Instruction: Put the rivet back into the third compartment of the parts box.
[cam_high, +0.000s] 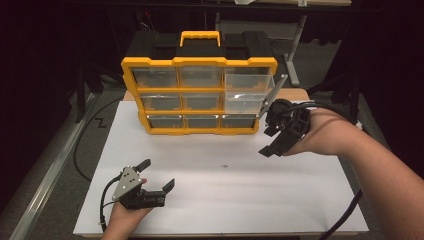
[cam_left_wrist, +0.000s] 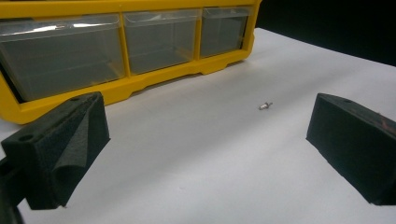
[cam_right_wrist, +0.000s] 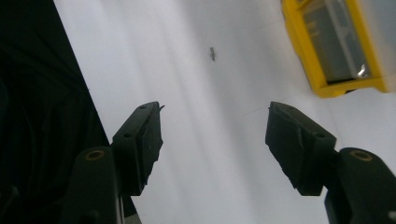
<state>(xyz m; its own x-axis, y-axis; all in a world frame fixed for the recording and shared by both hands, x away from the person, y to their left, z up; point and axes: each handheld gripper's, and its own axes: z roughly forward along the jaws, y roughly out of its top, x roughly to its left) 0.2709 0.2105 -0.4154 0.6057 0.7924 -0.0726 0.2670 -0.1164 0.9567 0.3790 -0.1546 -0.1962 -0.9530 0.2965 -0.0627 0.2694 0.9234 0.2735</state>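
A tiny screw (cam_high: 226, 165) lies alone on the white counter (cam_high: 300, 200), near the middle of the high view, below the yellow organizer (cam_high: 199, 95) and well apart from both grippers. The right gripper (cam_high: 270, 140) hangs at the right of that frame, beside the organizer's lower right corner, its fingers (cam_right_wrist: 140, 144) spread with nothing between them; the left gripper (cam_high: 159, 175) rests low at the lower left, fingers (cam_left_wrist: 60, 149) likewise released and empty. The screw looks to be what the right one is after, and I'd judge the risk lies in its size: blunt foam pads coming down on so small a thing could nudge it and set it rolling, or close with it lying flat beneath them and catch nothing. A drawer (cam_high: 248, 92) at the organizer's right side stands pulled out, close to the right hand (cam_high: 325, 135), so a careless swing could knock it. The high view shows that open drawer and how both hands stand. The left gripper view, looking low across the counter, shows the screw (cam_left_wrist: 265, 106) best, head and shank, between its own fingers but far off. The right gripper view, tilted, has the screw (cam_right_wrist: 212, 53) as a dark speck in the upper middle, ahead of the gap.
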